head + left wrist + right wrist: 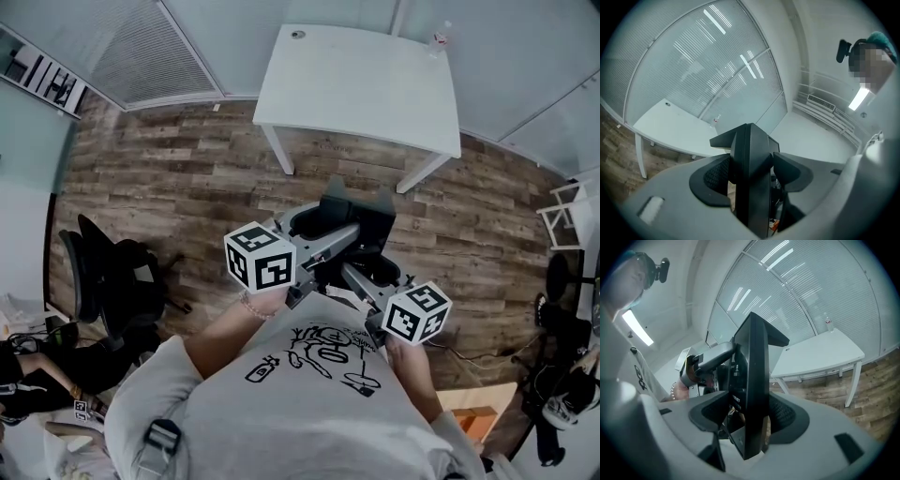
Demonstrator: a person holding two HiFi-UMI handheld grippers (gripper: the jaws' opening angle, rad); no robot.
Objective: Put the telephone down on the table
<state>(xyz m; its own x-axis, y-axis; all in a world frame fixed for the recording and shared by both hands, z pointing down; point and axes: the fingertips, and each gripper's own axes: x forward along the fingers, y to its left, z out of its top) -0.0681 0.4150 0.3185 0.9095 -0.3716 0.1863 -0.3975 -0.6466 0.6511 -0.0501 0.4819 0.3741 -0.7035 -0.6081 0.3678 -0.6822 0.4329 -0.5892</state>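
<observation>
I hold a black telephone (358, 217) in the air between both grippers, over the wood floor and short of the white table (366, 86). My left gripper (319, 225) grips it from the left and my right gripper (377, 270) from the near right. In the left gripper view the telephone (751, 164) stands edge-on between the pads (714, 177), and the left gripper (752, 180) is shut on it. In the right gripper view the right gripper (750, 423) is likewise shut on the telephone (753, 380), with the table (824, 356) beyond.
A small bottle (441, 36) stands at the table's far right corner. A black office chair (117, 277) sits on the floor to my left, and a white rack (568, 214) stands at the right. Glass walls with blinds run behind the table.
</observation>
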